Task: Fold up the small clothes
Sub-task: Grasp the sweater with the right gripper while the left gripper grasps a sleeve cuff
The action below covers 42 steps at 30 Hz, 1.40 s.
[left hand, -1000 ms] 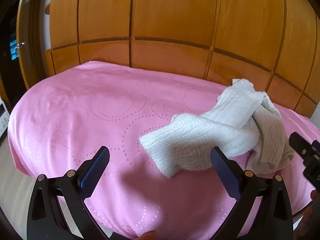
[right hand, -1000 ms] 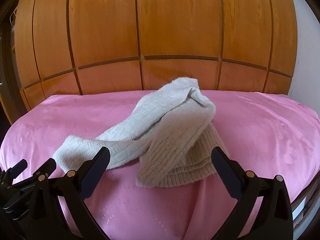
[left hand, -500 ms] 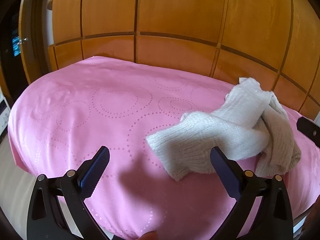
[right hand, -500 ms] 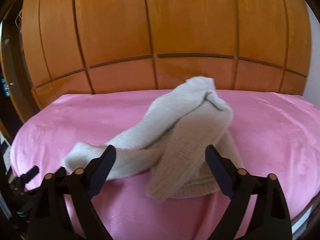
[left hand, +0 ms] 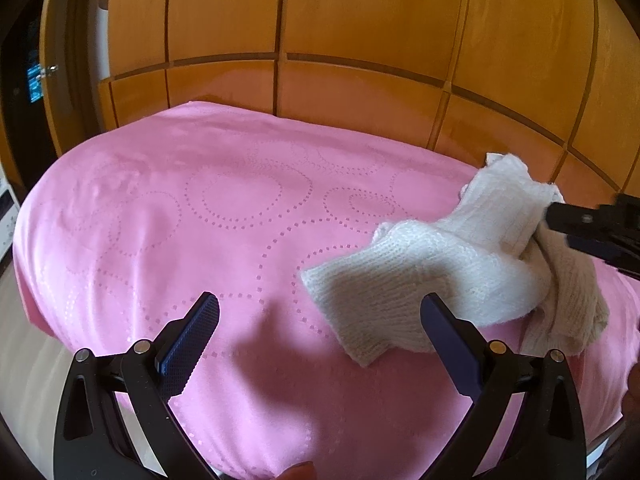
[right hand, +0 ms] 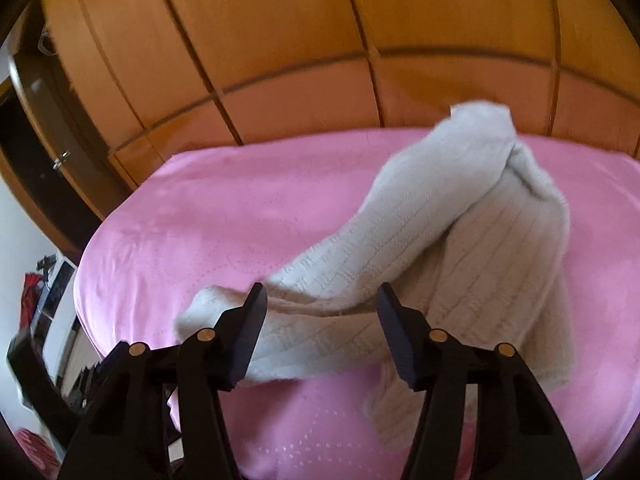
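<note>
A cream knitted garment (left hand: 452,264) lies crumpled on the pink bedspread (left hand: 200,216), one long part stretched to the left and a ribbed part bunched to the right. My left gripper (left hand: 320,336) is open and empty, low over the spread, its right finger just in front of the garment's near end. My right gripper (right hand: 320,320) is open but narrower, its fingers either side of the garment's (right hand: 440,232) near strip. It also shows at the right edge of the left wrist view (left hand: 592,232), above the garment's middle.
A wooden panelled headboard (left hand: 320,40) rises behind the bed. The bed's left edge drops to a pale floor (left hand: 24,340). In the right wrist view, clutter and a red object (right hand: 32,292) lie on the floor at the left beside a dark doorway.
My right gripper moved forward and left onto the garment and its jaws narrowed. My left gripper drifted slightly left and stayed open. The garment has not moved.
</note>
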### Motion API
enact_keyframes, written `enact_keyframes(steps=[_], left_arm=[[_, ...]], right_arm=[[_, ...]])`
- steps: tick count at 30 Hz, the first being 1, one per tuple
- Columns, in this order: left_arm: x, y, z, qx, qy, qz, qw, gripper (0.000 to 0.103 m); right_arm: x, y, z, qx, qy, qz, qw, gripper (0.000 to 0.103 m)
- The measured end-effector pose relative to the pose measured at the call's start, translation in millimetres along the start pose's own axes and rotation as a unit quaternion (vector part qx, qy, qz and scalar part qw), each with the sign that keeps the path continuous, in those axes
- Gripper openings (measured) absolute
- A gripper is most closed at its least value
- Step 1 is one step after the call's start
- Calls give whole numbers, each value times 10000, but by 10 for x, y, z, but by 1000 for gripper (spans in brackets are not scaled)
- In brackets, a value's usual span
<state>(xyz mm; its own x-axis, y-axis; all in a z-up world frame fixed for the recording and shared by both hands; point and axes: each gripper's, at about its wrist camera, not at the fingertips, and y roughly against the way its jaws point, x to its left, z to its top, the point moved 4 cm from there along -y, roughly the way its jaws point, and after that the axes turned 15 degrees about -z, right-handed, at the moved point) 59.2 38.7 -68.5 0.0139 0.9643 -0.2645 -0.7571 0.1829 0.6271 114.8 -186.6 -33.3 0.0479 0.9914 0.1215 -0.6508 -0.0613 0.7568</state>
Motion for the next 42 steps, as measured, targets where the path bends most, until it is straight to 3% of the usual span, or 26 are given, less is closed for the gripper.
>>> enact_keyframes(steps=[6, 13, 19, 23, 27, 31, 33, 35, 38, 42], left_arm=[[21, -7, -13, -62, -33, -172, 9998, 100], [61, 24, -8, -165, 21, -235, 9996, 100], [-17, 40, 3, -168, -58, -423, 9989, 100], [-86, 42, -16, -142, -226, -649, 9975, 100], [-140, 20, -49, -60, -306, -749, 9967, 100], [-197, 35, -59, -84, -455, -791, 9958, 100], [-208, 34, -71, -51, -478, -829, 9954, 100], [-230, 22, -88, -1, -561, -827, 9950, 100], [-260, -12, -111, 64, -655, -860, 9941, 100], [-321, -92, -87, 148, -753, -917, 9928, 100]], right_arm=[[-126, -444, 118, 515, -409, -301, 9974, 57], [-171, -732, 183, 738, -553, -597, 9939, 57], [-174, -835, 195, 785, -699, -581, 9928, 55], [-140, -759, 123, 942, -923, -142, 9912, 55], [-57, -939, 79, 1233, -873, -208, 9883, 55], [104, -1122, 189, 1059, -716, -205, 9916, 50], [92, -1221, 216, 1003, -695, -259, 9922, 28], [77, -1275, 243, 990, -537, -285, 9932, 14], [11, -1005, 414, 732, -607, 79, 9954, 10], [-276, -339, 792, -169, -702, 262, 9970, 7]])
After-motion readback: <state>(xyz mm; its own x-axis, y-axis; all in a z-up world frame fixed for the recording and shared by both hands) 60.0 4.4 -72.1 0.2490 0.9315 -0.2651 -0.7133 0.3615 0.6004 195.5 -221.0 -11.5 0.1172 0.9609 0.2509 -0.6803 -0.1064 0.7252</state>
